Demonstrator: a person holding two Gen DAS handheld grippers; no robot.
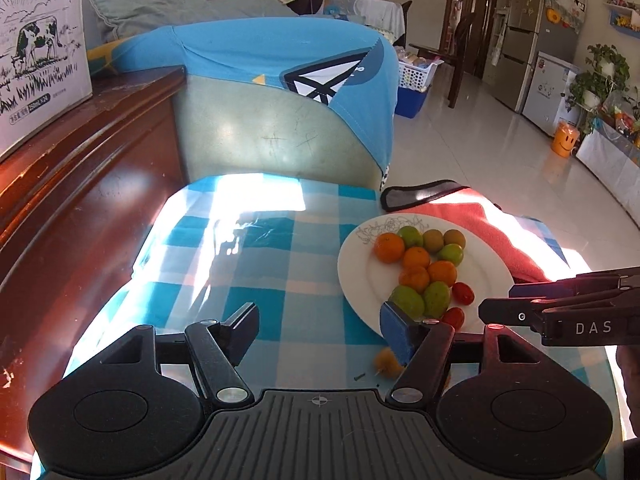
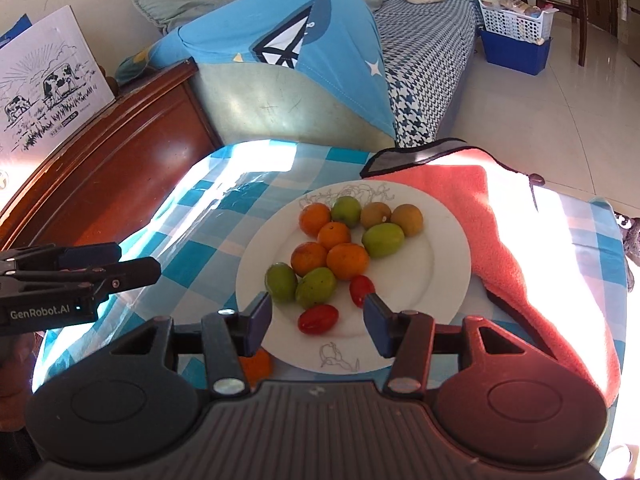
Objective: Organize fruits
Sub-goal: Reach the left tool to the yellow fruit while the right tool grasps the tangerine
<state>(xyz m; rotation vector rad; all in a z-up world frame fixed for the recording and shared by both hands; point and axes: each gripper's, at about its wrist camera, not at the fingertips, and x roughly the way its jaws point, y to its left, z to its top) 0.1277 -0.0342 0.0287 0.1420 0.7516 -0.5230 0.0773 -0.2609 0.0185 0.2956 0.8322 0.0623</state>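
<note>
Right gripper (image 2: 316,322) hangs over the near rim of the white plate (image 2: 448,280), jaws apart and empty, nearer the fruit than the left. Just ahead between its fingers lies a red cherry tomato (image 2: 318,319), long axis crosswise. Green fruits (image 2: 316,287) and oranges (image 2: 347,261) crowd close behind. One orange fruit (image 2: 258,366) sits off the plate on the checked cloth (image 2: 200,208), under the left finger. Left gripper (image 1: 320,332), also open and empty, stands beside the plate.

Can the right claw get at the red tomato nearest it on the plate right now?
Probably yes. The right claw stands open and empty just above the near tomato, which lies alone on the white plate, apart from the green fruits. The left claw sits off to the side, out of the way.
</note>
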